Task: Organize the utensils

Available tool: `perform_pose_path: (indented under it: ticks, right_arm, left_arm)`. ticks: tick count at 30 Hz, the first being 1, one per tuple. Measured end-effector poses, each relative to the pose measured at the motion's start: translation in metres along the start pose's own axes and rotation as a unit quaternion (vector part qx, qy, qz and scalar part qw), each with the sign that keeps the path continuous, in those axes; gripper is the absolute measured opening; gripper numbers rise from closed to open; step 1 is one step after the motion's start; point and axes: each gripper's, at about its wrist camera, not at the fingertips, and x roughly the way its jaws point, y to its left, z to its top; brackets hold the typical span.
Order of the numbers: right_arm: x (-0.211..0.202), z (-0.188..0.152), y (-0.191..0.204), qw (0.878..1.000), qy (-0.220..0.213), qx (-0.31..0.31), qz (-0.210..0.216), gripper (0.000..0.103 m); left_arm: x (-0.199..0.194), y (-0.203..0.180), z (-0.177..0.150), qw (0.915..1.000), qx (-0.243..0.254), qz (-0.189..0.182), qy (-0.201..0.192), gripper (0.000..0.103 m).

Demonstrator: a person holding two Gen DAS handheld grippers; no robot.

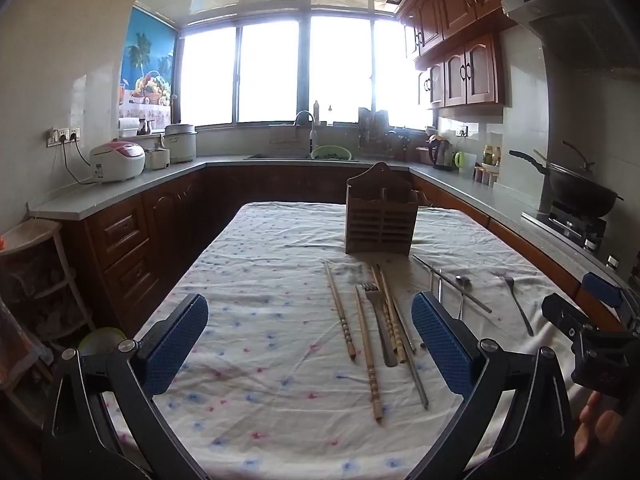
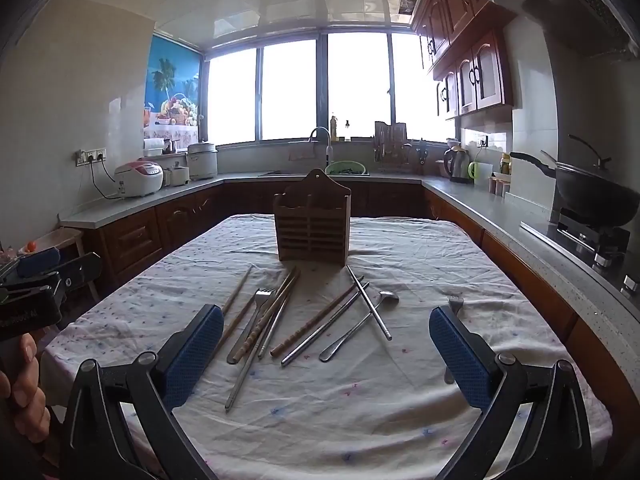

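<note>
A wooden utensil holder (image 1: 381, 218) (image 2: 313, 227) stands upright at the middle of the table. In front of it lie scattered wooden chopsticks (image 1: 366, 354) (image 2: 314, 324), metal chopsticks (image 2: 370, 307) (image 1: 452, 283), a fork (image 1: 378, 316) (image 2: 250, 326), a spoon (image 2: 360, 326) (image 1: 463, 288) and a second fork (image 1: 518, 304) (image 2: 454, 304) at the right. My left gripper (image 1: 310, 344) is open and empty above the near table, left of the pile. My right gripper (image 2: 326, 356) is open and empty, hovering over the near ends of the utensils.
The table carries a floral cloth (image 1: 260, 280) (image 2: 400, 400). Kitchen counters ring it: rice cookers (image 1: 117, 160) at left, a sink (image 1: 316, 154) at the back, a kettle (image 2: 459, 164) and a wok on the stove (image 2: 592, 196) at right. A rack (image 1: 36, 280) stands at the left.
</note>
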Motion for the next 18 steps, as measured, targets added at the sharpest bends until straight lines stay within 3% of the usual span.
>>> perform_pose_path:
  ticks: [18]
  right_arm:
    - [-0.0033,0.0033,-0.0026,1.000,-0.010,0.005,0.009,0.103]
  left_arm:
    - [0.0009,-0.0058,0.0019,1.0000,0.004,-0.002,0.004,0.103]
